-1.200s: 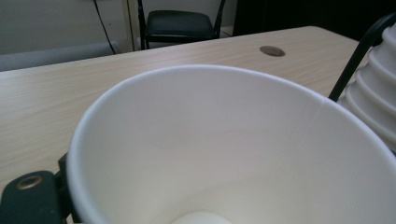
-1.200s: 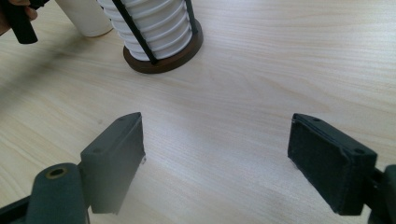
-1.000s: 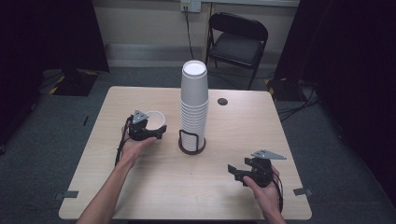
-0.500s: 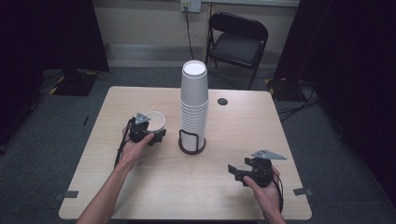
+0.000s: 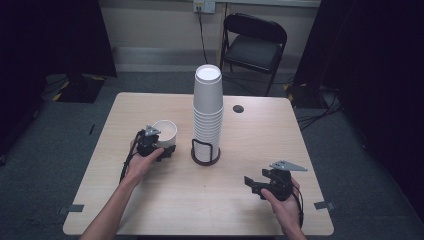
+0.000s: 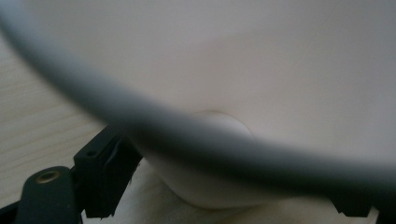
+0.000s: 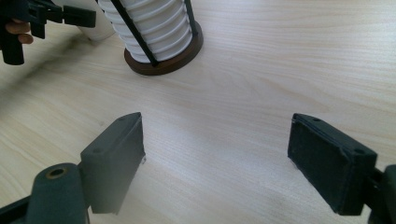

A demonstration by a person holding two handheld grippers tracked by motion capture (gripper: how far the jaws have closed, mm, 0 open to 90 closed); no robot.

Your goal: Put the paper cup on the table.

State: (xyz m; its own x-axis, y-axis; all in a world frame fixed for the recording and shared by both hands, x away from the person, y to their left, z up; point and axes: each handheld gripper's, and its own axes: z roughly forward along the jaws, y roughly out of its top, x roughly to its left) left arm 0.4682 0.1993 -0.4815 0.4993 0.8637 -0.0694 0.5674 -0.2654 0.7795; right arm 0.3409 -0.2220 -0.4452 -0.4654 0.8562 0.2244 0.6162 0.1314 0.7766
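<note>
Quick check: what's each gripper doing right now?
Left gripper: just closed on the wall of the paper cup.
Right gripper: open, holding nothing.

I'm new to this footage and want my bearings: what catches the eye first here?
The tall stack of white cups in a dark wire holder stands at the middle of the table. Just left of it, the left gripper has just been closing its jaws on the wall of a single cup standing upright. The right gripper rests near the table's front right, jaws open over bare wood.
</note>
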